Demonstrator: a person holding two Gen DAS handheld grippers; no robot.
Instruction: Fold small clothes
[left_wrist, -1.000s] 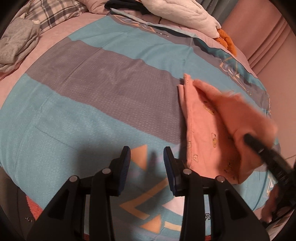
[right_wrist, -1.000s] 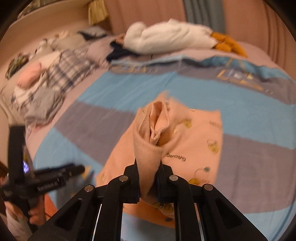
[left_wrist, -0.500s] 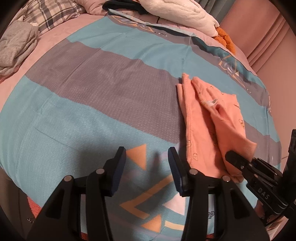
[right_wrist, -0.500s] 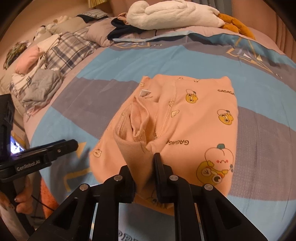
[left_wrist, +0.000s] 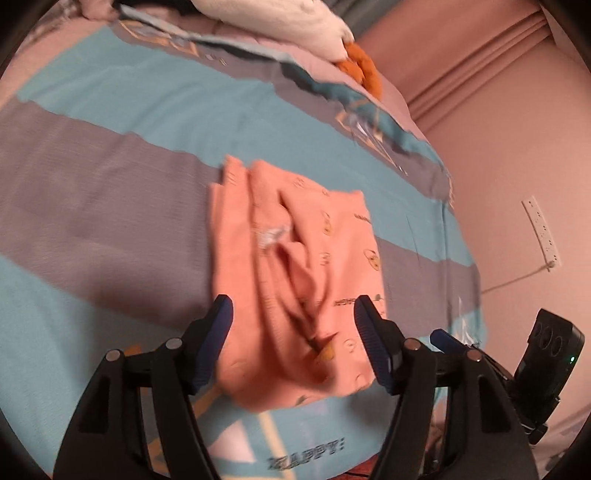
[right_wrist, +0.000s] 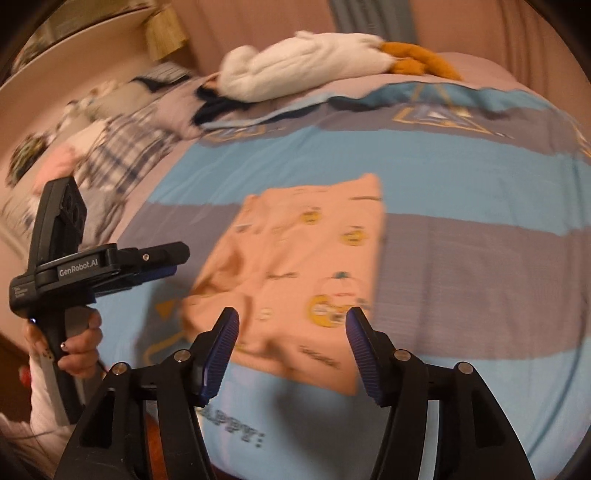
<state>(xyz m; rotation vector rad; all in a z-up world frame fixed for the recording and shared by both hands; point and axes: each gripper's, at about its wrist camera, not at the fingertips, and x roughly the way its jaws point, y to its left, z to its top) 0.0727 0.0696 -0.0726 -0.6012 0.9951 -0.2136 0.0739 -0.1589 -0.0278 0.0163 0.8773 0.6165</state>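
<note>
A small orange garment (left_wrist: 295, 266) with cartoon prints lies folded on the blue and grey striped bedspread (left_wrist: 110, 206); its near part is rumpled into ridges. My left gripper (left_wrist: 293, 314) hovers over the garment's near edge, its jaws opening, and nothing is pressed between them. In the right wrist view the same garment (right_wrist: 306, 266) lies flat ahead. My right gripper (right_wrist: 291, 325) is above its near edge with the jaws opening and the cloth free of them. The left gripper (right_wrist: 162, 258) also shows at the left there, held in a person's hand (right_wrist: 79, 343).
A white plush toy (right_wrist: 310, 66) with orange feet lies at the far side of the bed. A heap of checked and grey clothes (right_wrist: 92, 155) sits at the far left. A pink wall (left_wrist: 517, 147) with a power strip (left_wrist: 541, 232) stands to the right.
The right gripper let go of the orange cloth fold it was pinching, and the fold dropped onto the garment. Both grippers opened wider. The left gripper swung right, over the garment.
</note>
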